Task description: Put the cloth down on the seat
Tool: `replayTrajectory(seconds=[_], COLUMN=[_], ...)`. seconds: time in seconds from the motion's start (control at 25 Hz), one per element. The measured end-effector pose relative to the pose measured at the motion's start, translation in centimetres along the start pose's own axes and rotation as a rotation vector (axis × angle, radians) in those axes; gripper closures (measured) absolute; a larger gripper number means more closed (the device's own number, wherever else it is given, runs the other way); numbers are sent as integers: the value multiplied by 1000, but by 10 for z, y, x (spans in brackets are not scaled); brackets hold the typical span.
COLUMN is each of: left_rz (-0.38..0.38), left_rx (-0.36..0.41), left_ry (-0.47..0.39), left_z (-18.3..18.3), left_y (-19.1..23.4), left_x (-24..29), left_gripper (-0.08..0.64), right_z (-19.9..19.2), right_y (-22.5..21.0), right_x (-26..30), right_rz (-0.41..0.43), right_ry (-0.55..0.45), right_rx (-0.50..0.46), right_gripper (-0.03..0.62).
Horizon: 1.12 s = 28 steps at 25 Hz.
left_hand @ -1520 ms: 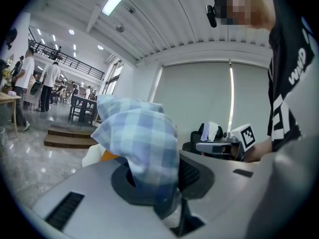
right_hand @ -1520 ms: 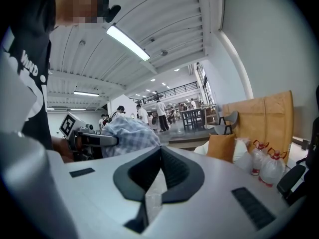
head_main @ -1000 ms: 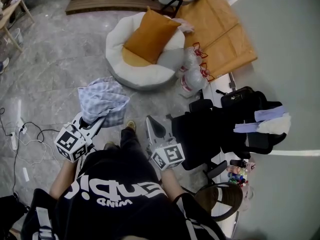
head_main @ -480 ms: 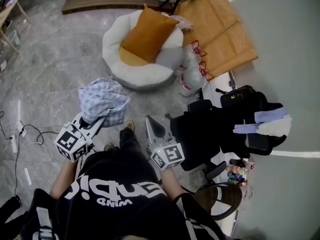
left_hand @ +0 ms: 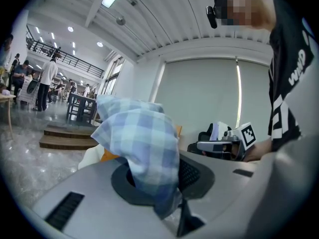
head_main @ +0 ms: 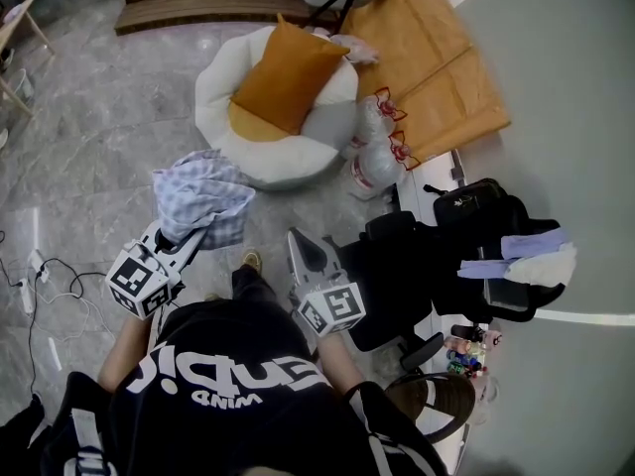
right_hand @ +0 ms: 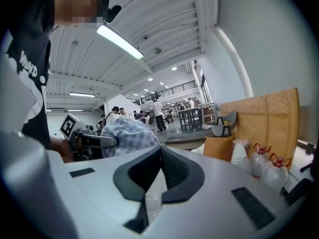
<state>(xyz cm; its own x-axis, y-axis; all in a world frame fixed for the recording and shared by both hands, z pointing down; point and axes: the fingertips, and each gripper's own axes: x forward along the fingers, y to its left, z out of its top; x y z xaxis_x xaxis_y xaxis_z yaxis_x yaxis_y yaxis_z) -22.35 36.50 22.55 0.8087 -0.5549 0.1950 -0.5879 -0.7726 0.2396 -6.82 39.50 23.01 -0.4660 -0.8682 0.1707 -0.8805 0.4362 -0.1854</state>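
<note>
Seat (head_main: pixel 213 97) nearer; left gripper (head_main: pixel 187 234) grips cloth (head_main: pixel 198 196); right gripper (head_main: pixel 301 246) seemingly closed.

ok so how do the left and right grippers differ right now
The left gripper is clamped on the blue checked cloth; the right gripper holds nothing, its jaws together. The left gripper's tip is buried in bunched fabric, while the right gripper's tip is bare. Both point ahead toward the white round seat with the orange cushion, short of it.
</note>
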Motion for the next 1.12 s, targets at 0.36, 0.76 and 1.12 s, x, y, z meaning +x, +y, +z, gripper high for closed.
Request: replayTrajectory(seconds=[0.36,0.76,1.12], left_rz=[29,105,134], left_rx=[7,-4,-19], left_ry=[-10,-40,-37], left_z=[21,34,37], left_y=[11,22,24], left_x=[44,85,105], left_gripper=[474,474,474], right_z=[15,28,21], right_y=[-42,-82,-108], right_x=[23,50,55], right_rz=[31,119,128], right_ry=[-8,-6,11], right_rx=[9,-9,1], right_gripper=[574,572,572])
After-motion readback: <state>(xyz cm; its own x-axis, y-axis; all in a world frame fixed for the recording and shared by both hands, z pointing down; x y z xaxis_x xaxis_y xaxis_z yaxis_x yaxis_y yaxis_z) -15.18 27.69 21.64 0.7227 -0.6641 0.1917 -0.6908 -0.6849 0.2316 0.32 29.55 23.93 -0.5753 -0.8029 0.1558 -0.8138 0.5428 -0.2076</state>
